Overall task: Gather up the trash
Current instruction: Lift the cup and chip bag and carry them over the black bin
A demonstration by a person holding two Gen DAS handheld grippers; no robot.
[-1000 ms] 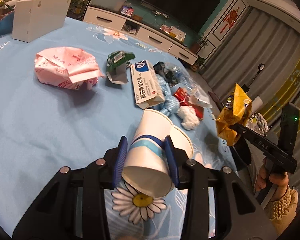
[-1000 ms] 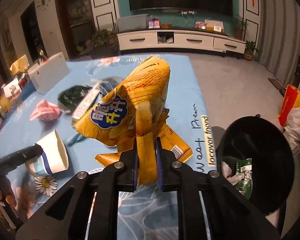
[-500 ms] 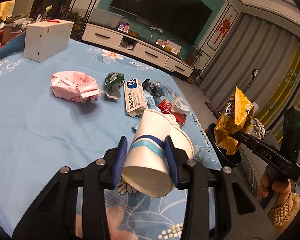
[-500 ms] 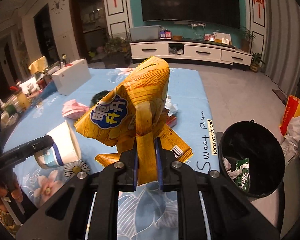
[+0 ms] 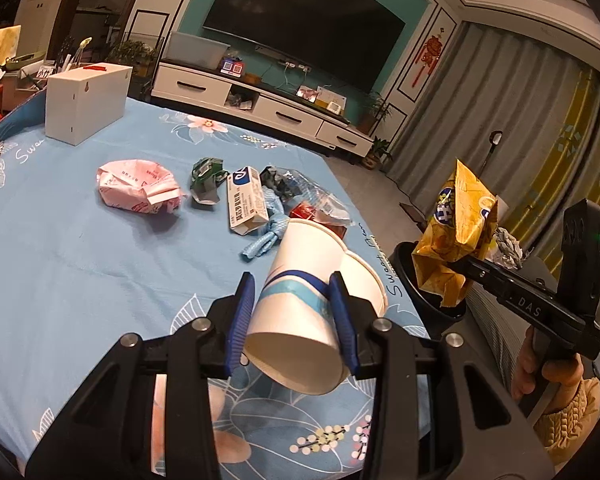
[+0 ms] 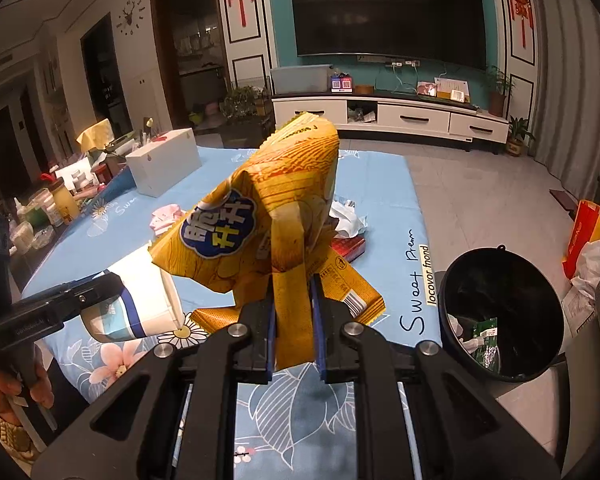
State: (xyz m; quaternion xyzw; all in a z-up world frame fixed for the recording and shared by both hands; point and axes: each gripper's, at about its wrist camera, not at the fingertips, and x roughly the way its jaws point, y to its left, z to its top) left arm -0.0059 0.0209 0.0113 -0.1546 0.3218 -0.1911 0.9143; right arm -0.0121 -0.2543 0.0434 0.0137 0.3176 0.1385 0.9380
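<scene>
White box on blue floral tablecloth; television behind.

A home living room: wall-mounted television, white media cabinet, curtains, wall clock.

Smooth matt paper cup with blue band, crinkled glossy yellow foil snack bag, soft printed blue cloth over worktop, glossy black plastic bin, ribbed blue rubbery fingers, matt black plastic gripper frames.
</scene>
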